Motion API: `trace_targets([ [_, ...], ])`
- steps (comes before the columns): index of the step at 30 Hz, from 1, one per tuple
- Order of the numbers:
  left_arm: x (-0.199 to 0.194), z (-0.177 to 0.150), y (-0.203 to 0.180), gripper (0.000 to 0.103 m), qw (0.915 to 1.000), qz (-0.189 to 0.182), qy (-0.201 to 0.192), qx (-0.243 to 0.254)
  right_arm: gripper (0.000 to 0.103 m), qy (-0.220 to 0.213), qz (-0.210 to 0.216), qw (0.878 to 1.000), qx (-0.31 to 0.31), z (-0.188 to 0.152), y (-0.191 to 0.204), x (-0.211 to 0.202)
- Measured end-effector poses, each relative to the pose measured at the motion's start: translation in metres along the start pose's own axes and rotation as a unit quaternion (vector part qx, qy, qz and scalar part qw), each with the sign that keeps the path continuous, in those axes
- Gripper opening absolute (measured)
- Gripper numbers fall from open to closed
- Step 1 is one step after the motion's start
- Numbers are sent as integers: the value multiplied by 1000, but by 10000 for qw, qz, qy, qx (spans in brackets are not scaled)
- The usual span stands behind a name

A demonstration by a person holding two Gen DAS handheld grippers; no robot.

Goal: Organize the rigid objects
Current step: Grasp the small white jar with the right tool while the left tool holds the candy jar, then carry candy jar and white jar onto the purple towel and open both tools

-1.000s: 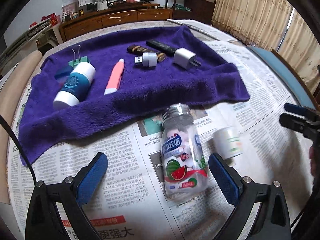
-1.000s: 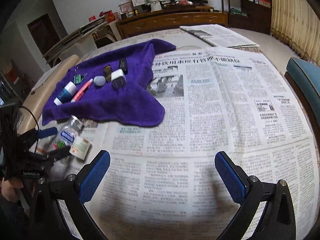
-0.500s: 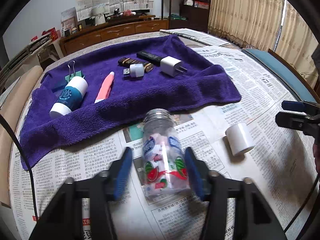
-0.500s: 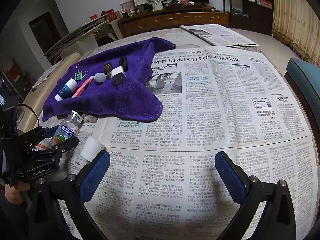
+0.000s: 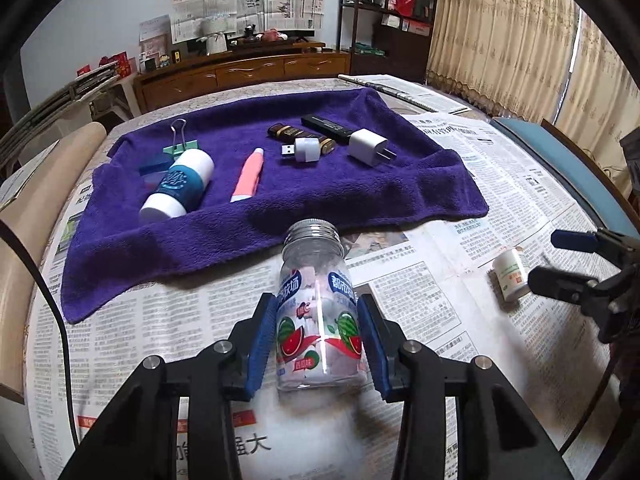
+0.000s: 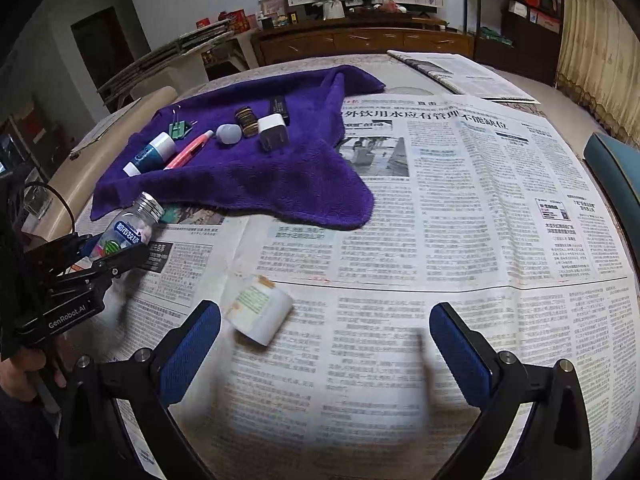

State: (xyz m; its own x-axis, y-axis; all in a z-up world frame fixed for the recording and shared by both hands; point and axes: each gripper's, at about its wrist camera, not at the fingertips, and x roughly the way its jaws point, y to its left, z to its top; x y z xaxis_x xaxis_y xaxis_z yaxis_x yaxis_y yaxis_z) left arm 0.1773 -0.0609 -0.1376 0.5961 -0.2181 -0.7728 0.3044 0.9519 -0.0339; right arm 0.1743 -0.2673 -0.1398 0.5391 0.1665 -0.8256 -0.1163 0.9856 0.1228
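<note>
The left gripper [image 5: 318,344] clamps the watermelon candy bottle [image 5: 318,312] between its pads, purple towel [image 5: 280,184] just ahead. The right gripper [image 6: 326,354] gapes wide, white cap [image 6: 260,314] just inside its left pad.

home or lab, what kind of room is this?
Likely a home living room: wooden sideboard with ornaments, long curtains, and a table covered in newspaper.

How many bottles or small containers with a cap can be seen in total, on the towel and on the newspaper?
3. A clear candy bottle is in the left gripper; a small white bottle lies on the newspaper; a white and blue bottle lies on the purple towel.
</note>
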Motion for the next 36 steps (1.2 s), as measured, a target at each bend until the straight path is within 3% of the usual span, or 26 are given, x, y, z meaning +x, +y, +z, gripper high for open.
trace_targets([
  [7, -5, 3, 3, 40, 10000, -38, -52, 0, 96, -140, -366, 9991, -158, 0, 33, 13],
  [9, -6, 3, 5, 40, 10000, -48, -70, -33, 85, -22, -492, 9982, -345, 0, 41, 23],
  [10, -6, 3, 6, 40, 10000, -56, -61, -34, 85, -30, -560, 9977, -383, -1, 43, 26],
  [14, -7, 3, 9, 40, 9999, -76, -52, -56, 84, -102, -791, 9963, -320, -1, 38, 22],
  [20, -6, 4, 11, 40, 9999, -64, -56, -87, 80, -169, -721, 9969, -275, 1, 29, 24],
  [22, -6, 4, 11, 40, 9999, -51, -53, -90, 74, -226, -729, 9965, -332, 2, 31, 23],
  [24, -6, 4, 11, 40, 9999, -55, -57, -93, 54, -247, -681, 9967, -357, 4, 33, 23],
  [26, -6, 4, 11, 40, 10000, -49, -43, -73, 50, -251, -693, 9964, -425, 4, 37, 23],
  [30, -5, 4, 10, 40, 10000, -44, -33, -59, 30, -240, -661, 9968, -381, 2, 34, 20],
  [36, -4, 4, 10, 40, 10000, -35, -44, -66, 29, -238, -570, 9971, -434, 1, 31, 18],
])
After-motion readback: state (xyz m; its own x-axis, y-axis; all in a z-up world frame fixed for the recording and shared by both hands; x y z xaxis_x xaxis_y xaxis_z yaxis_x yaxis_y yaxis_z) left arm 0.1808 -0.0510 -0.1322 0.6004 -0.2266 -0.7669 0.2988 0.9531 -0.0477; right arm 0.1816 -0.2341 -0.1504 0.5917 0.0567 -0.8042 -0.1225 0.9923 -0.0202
